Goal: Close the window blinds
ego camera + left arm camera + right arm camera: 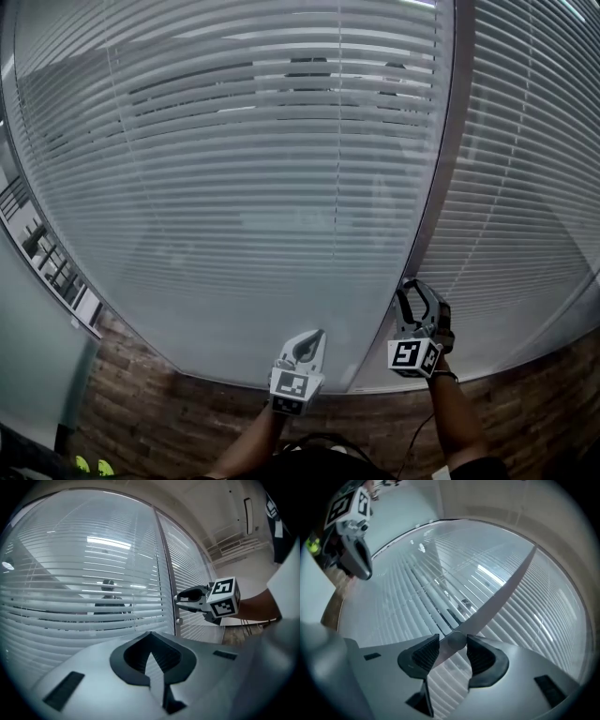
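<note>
At the glass wall you faced two panels of window blinds, a wide left panel (234, 187) and a narrower right panel (534, 187), with one grey frame post (441, 187) between them. You held two grippers, both low in the head view. One small round knob (454, 641) sat against the post.

Your right gripper (412, 289) was up against the post where the two panels met. Its jaws stood apart with the knob between them, the pads (423, 654) just beside it on either side and not visibly pressing. Your left gripper (314, 336) hung near the bottom edge of the left panel, well short of the slats. Its jaw tips met and it carried nothing.

Both panels were white horizontal slats hanging down to the sill. Most of them lay tilted flat and pale, but a band near the top of the left panel showed dark gaps, with dim shapes visible behind
</note>
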Motion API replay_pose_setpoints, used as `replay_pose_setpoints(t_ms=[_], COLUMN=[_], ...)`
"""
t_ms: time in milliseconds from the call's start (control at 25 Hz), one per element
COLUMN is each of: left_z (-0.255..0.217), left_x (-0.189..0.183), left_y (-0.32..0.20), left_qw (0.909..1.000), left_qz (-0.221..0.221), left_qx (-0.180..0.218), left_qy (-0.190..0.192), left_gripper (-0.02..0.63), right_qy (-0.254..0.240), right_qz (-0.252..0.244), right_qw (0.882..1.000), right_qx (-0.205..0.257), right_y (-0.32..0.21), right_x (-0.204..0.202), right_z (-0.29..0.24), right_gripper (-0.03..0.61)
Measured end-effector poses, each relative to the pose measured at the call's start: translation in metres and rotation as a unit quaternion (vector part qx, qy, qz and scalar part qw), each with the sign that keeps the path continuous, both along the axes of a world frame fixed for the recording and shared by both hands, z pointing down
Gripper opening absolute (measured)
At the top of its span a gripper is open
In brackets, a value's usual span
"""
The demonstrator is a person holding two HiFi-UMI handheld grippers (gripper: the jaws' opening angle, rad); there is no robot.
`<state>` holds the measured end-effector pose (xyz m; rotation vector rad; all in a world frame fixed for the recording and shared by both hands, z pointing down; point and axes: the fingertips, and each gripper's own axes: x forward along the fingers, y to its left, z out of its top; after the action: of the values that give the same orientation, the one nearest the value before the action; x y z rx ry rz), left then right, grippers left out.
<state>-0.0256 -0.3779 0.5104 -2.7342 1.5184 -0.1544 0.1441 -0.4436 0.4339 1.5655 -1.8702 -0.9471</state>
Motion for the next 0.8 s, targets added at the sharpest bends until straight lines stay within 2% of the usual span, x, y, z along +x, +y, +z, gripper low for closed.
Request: replay_pose_setpoints(t_ms=[80, 160, 320, 400, 520, 600, 680, 760, 800], left_z=[0.002, 0.002, 0.009, 0.009, 0.009, 0.007, 0.01, 0.014, 0.015], left_x=[0.001, 0.002, -0.001, -0.005, -0.008, -0.007, -0.005, -0.005, -0.005], left_y=[0.002, 0.003, 0.001, -0.002, -0.004, -0.003, -0.001, 0.0, 0.0], left_qw=[0.9999, 0.9999, 0.9973, 0.9957, 0.9961, 0.9966, 0.997, 0.9972, 0.9974], left_qz=[0.002, 0.005, 0.016, 0.013, 0.006, 0.004, 0.008, 0.011, 0.012], left_qx=[-0.011, -0.015, -0.043, -0.057, -0.056, -0.05, -0.05, -0.051, -0.05], left_qy=[-0.008, -0.002, 0.057, 0.072, 0.068, 0.065, 0.059, 0.054, 0.052], left_gripper=[-0.006, -0.006, -0.006, -0.006, -0.006, -0.006, -0.006, -0.006, -0.006], right_qy=[-0.096, -0.19, -0.303, -0.353, -0.435, -0.474, -0.493, -0.496, -0.487], right_qz=[-0.005, -0.013, -0.024, -0.024, -0.017, -0.005, -0.003, -0.009, -0.011], right_qw=[0.995, 0.981, 0.952, 0.934, 0.898, 0.879, 0.868, 0.867, 0.872], right_qx=[-0.016, -0.03, -0.03, -0.04, -0.059, -0.059, -0.056, -0.053, -0.052], right_y=[-0.001, -0.006, -0.007, -0.009, -0.013, -0.011, -0.01, -0.01, -0.011], right_x=[0.005, 0.01, 0.013, 0.016, 0.02, 0.023, 0.023, 0.023, 0.022], right_z=[-0.002, -0.003, -0.013, -0.012, -0.008, -0.006, -0.006, -0.005, -0.005], right_gripper=[0.164, 0.164, 0.164, 0.163, 0.163, 0.146, 0.129, 0.127, 0.127])
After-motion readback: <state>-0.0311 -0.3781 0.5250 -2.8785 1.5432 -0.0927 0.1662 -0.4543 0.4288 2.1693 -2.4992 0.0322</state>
